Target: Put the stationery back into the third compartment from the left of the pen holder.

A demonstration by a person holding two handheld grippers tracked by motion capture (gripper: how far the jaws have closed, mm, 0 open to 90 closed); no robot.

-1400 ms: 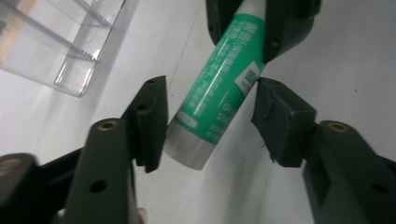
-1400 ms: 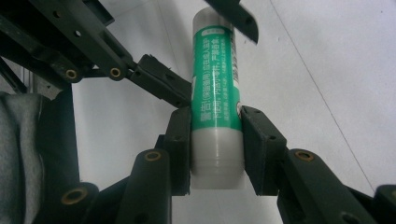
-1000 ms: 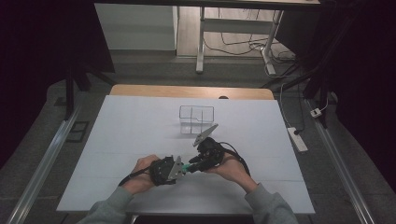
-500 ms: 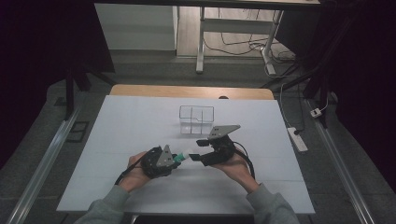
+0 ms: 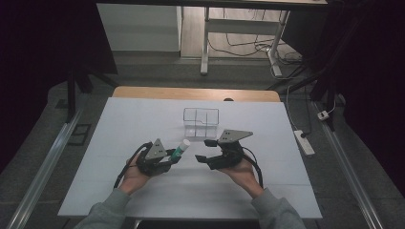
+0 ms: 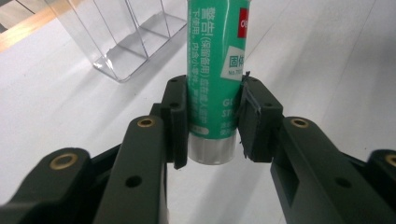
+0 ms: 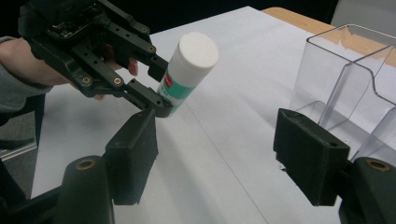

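Since the earlier frames, my two grippers have come apart: before, they met at the middle of the table over the glue stick, and now only my left gripper point(image 5: 173, 156) has it, while my right gripper point(image 5: 204, 150) sits a little to the side with a gap of bare table between them. The jaws of my right gripper have just been opening, and in the right gripper view nothing is between them; they stand wide over the white table point(image 7: 224, 140).

My left gripper is clamped on the glue stick point(image 6: 215, 70). Its two pads press the green body from both sides, close to the silver bottom end. The stick is tilted, with the white cap point(image 7: 198, 49) pointing up and away from my left hand point(image 5: 136, 174), toward the clear box point(image 5: 201, 121).

That clear box stands farther back on the table, near but apart from both grippers. It seems to have two compartments, though from above I cannot tell this well. In the right gripper view its wall point(image 7: 345, 74) is just behind my right jaw.
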